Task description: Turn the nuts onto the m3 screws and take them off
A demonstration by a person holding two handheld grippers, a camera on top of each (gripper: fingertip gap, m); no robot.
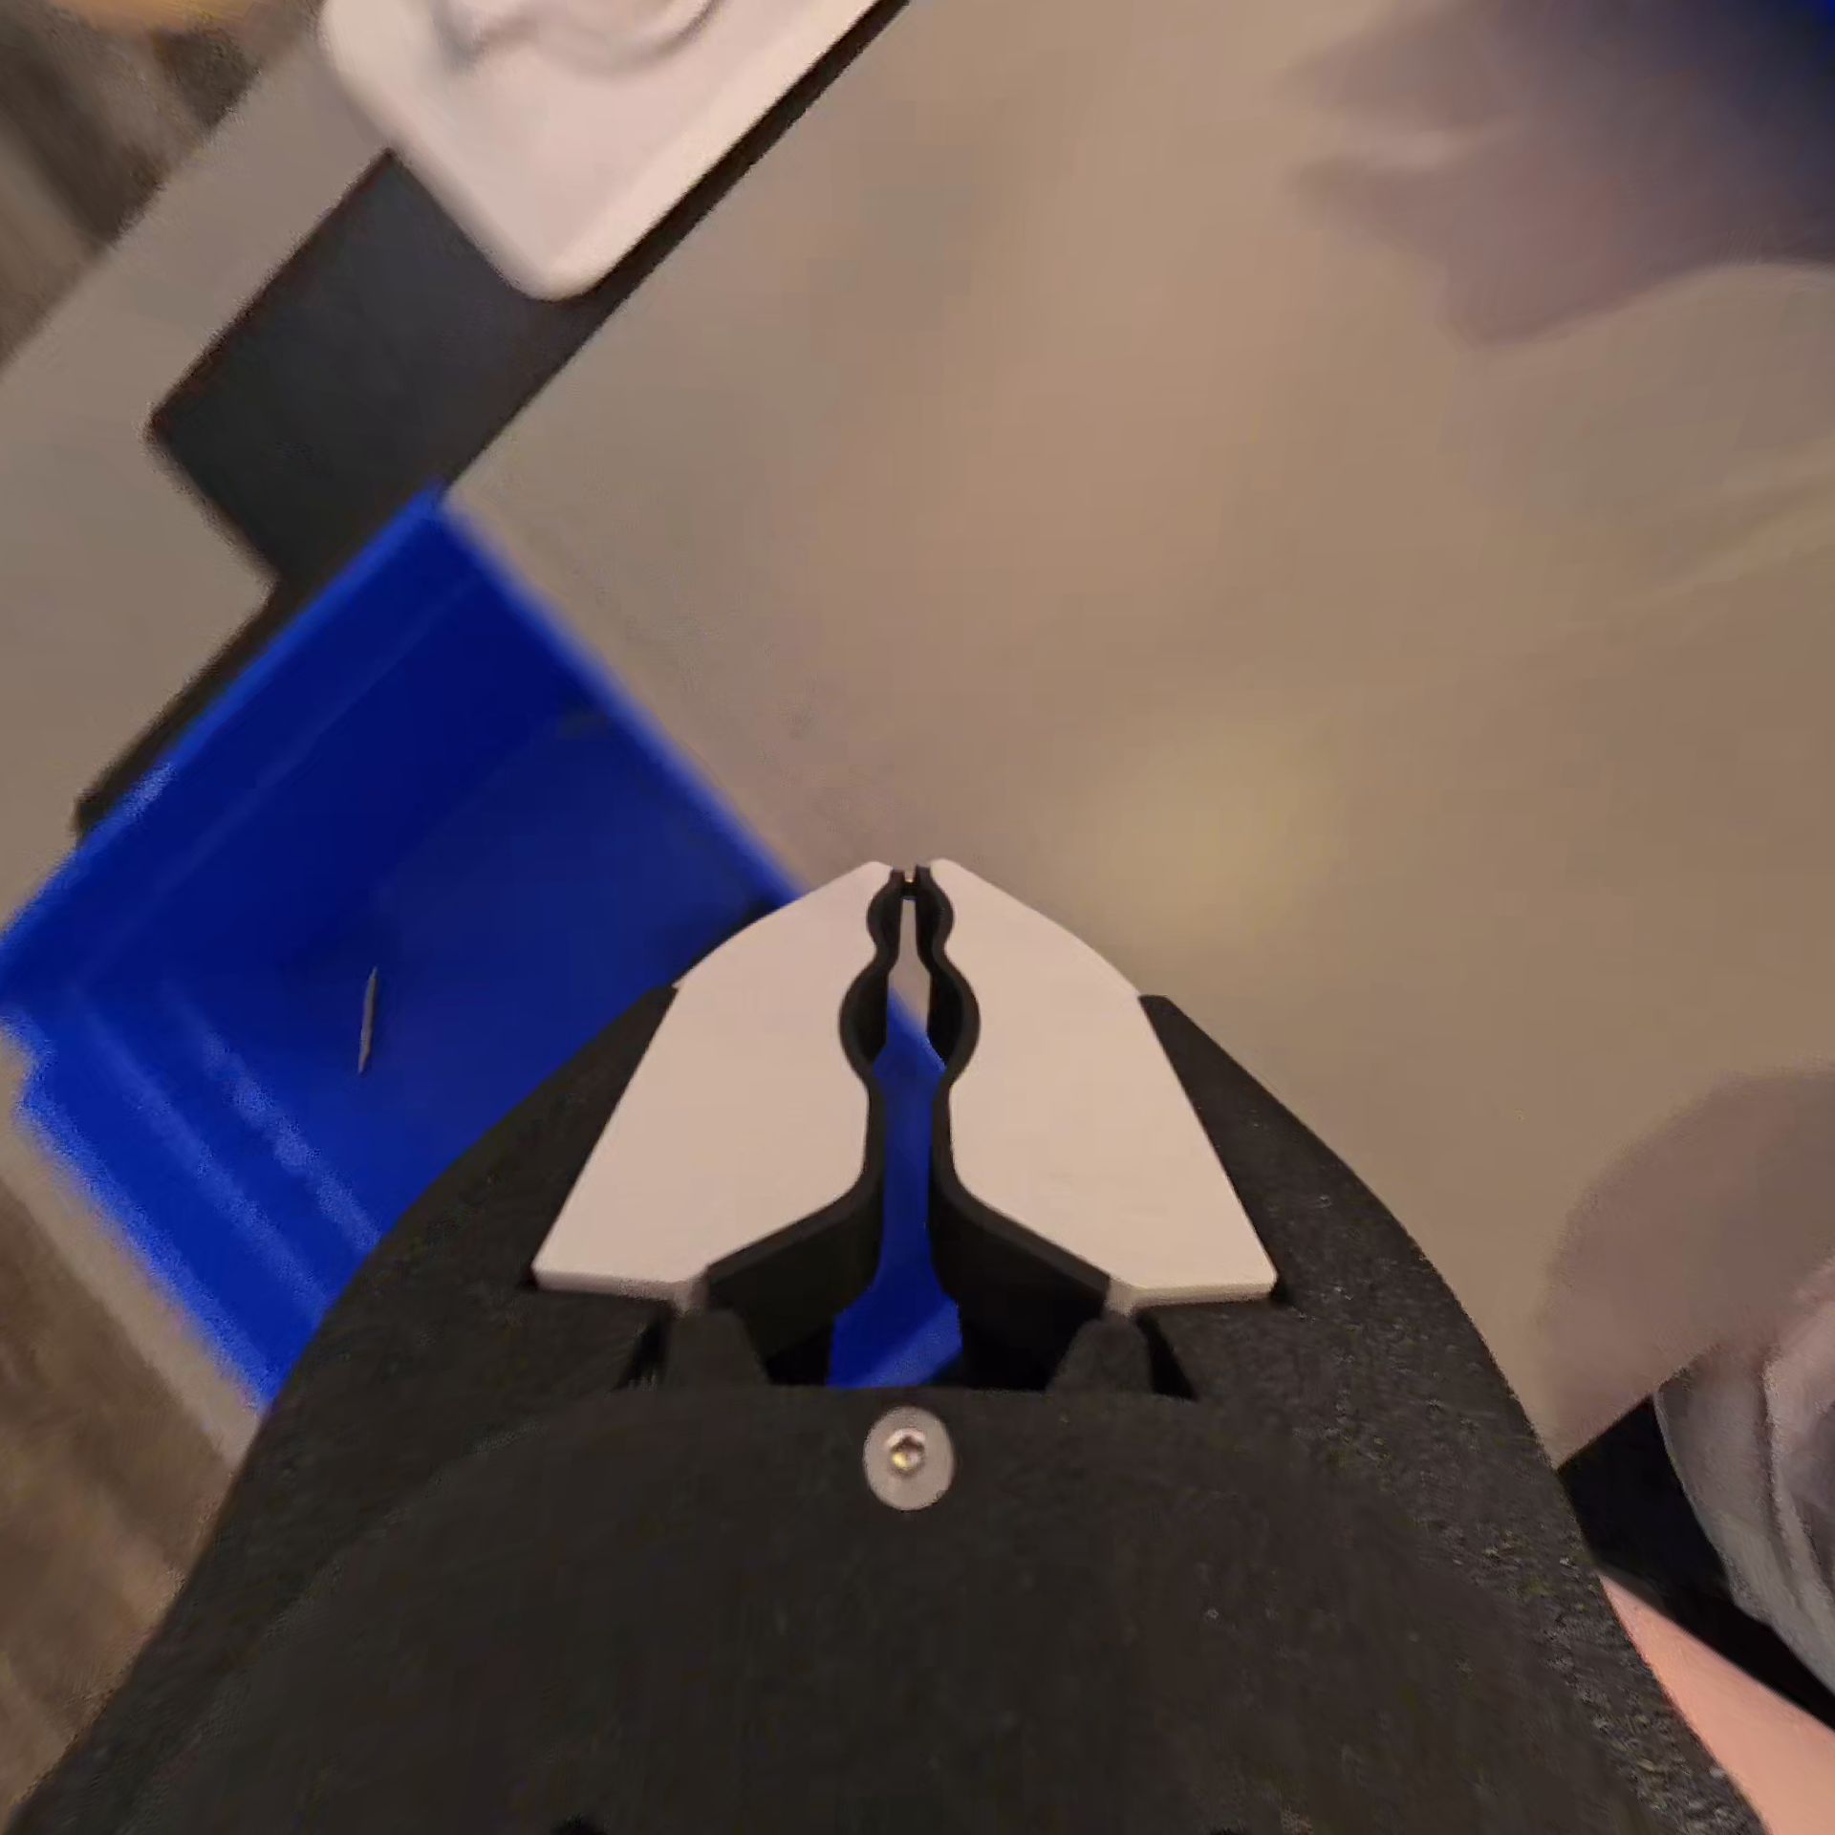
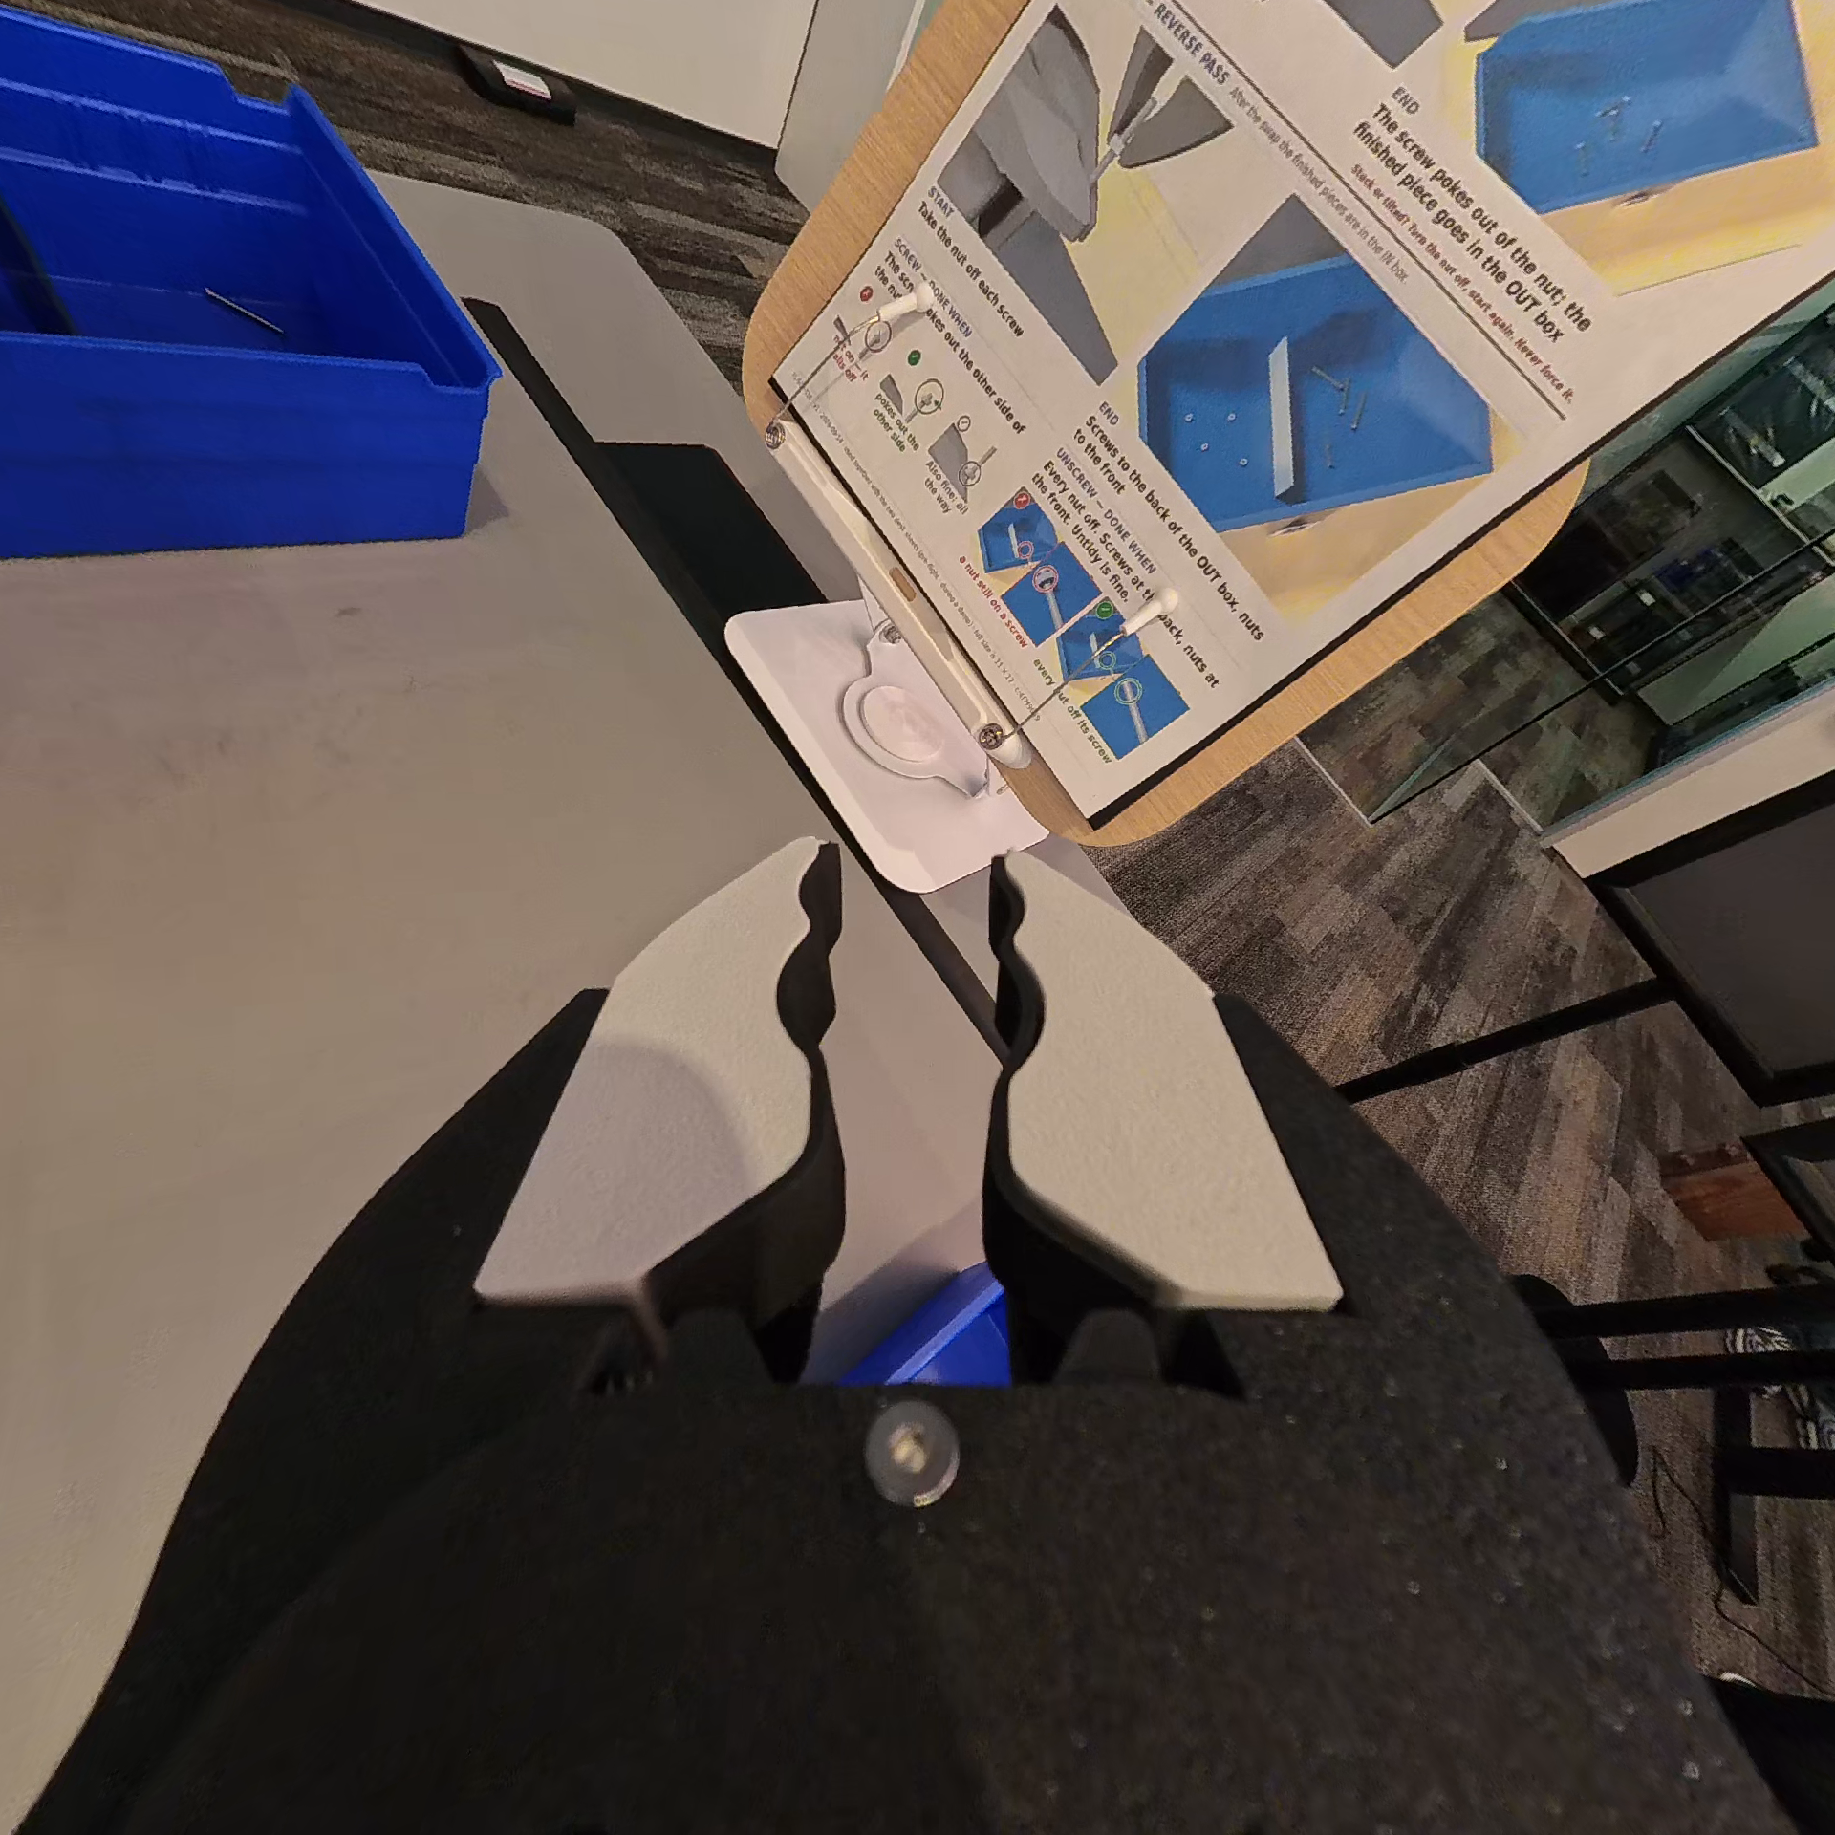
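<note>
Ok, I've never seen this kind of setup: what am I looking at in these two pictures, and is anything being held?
There is no robot here. A person holds a two-finger gripper in each hand, and each gripper carries a camera looking forward along its fingers.

The left wrist view shows the left gripper with its grey fingers pinched almost together. A tiny dark speck sits at the tips, too small to identify. Beyond it are a grey table and a blue bin with one thin screw inside.

The right wrist view shows the right gripper, open and empty, above the table. To its left is a ribbed blue bin holding a slim metal piece. Ahead is an instruction board on a white stand.
</note>
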